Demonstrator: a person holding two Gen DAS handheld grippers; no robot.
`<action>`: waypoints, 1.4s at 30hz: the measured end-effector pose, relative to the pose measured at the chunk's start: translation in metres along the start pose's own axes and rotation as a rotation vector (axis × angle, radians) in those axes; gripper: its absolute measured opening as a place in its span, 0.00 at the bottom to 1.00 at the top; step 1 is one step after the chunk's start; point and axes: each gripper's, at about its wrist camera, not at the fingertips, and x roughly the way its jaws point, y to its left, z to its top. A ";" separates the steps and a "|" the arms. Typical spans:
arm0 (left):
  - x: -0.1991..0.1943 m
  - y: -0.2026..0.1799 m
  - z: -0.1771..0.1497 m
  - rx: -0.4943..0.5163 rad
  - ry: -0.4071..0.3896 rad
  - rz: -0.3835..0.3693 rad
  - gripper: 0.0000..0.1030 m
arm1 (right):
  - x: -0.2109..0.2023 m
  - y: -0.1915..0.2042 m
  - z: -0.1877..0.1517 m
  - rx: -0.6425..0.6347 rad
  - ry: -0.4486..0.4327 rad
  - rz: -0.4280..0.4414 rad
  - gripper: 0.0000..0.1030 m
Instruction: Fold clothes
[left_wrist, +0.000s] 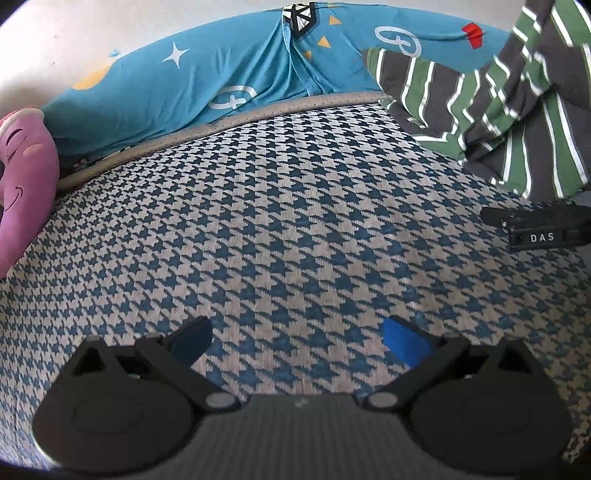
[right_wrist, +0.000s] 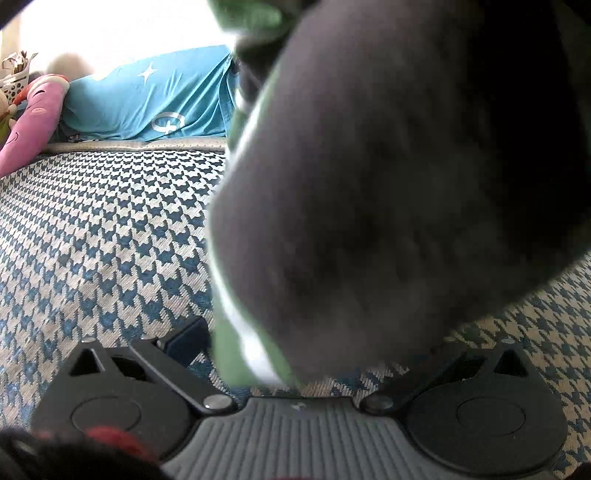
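Observation:
A dark grey garment with green and white stripes (left_wrist: 517, 110) is bunched and raised at the upper right of the left wrist view. Just below it there, part of my right gripper (left_wrist: 535, 229) shows as a black body. In the right wrist view the same garment (right_wrist: 388, 184) hangs blurred right in front of the lens. It drapes down between the spread fingers of my right gripper (right_wrist: 299, 343) and hides the right fingertip. My left gripper (left_wrist: 295, 339) hovers open over the bare houndstooth cover (left_wrist: 295, 221), with nothing between its fingers.
A blue patterned quilt (left_wrist: 221, 81) lies along the far edge of the bed. A pink plush toy (left_wrist: 22, 177) rests at the left. A white basket (right_wrist: 14, 77) stands beyond it, at the far left of the right wrist view.

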 end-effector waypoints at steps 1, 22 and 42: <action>0.000 0.002 -0.001 0.002 -0.002 -0.002 1.00 | 0.000 0.000 0.000 0.000 0.000 0.000 1.00; 0.004 0.060 -0.023 -0.026 -0.009 0.033 1.00 | -0.001 0.001 0.001 -0.002 0.002 0.000 1.00; 0.019 0.078 -0.013 -0.072 0.001 0.018 1.00 | -0.001 0.001 0.001 -0.003 0.004 0.000 1.00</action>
